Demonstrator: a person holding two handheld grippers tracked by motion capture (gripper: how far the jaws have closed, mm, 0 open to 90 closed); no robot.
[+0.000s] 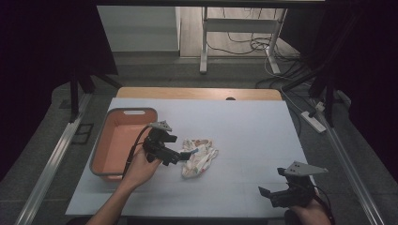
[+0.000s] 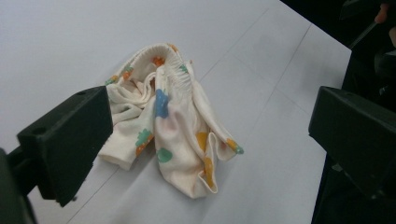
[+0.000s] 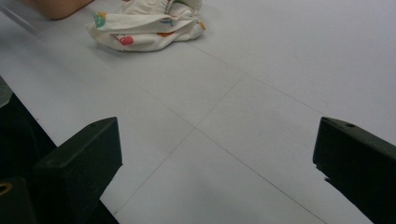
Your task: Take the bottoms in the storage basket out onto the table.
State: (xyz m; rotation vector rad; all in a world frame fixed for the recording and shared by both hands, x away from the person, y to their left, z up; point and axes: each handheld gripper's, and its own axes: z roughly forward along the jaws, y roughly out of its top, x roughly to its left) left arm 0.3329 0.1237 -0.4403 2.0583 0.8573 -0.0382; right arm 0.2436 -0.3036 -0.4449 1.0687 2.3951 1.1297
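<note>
The left tongs [image 1: 185, 156] are released: in the left gripper view the two black jaws stand wide apart and hold nothing between them. They hover just beside the left edge of a small cloth [image 1: 199, 156], and in the high view the jaw tips are almost at the cloth, but I cannot tell if they touch it. The left hand [image 1: 141, 168] holds these tongs from below and behind, with the forearm coming in from the bottom edge.

The cloth lies crumpled in a loose heap on the tabletop [image 1: 253, 136], a little left of the middle. It is cream-white with small coloured spots in blue, green, orange and pink, and one part has a ribbed hem. In the left gripper view the cloth [image 2: 173, 123] sits between the two jaws but farther out, flat on the surface.

The right tongs [image 1: 271, 189] are also released, with the jaws far apart and nothing between them. They are low near the front right corner of the tabletop, well apart from the cloth. In the right gripper view the cloth [image 3: 147, 25] shows far off at the top, and only bare tabletop [image 3: 261, 107] lies between the jaws.

On the left side of the tabletop stands an orange bin [image 1: 101, 147] with a grey rim, just beside the left hand. The tabletop is pale grey with thin seam lines, and its far edge is wood.
</note>
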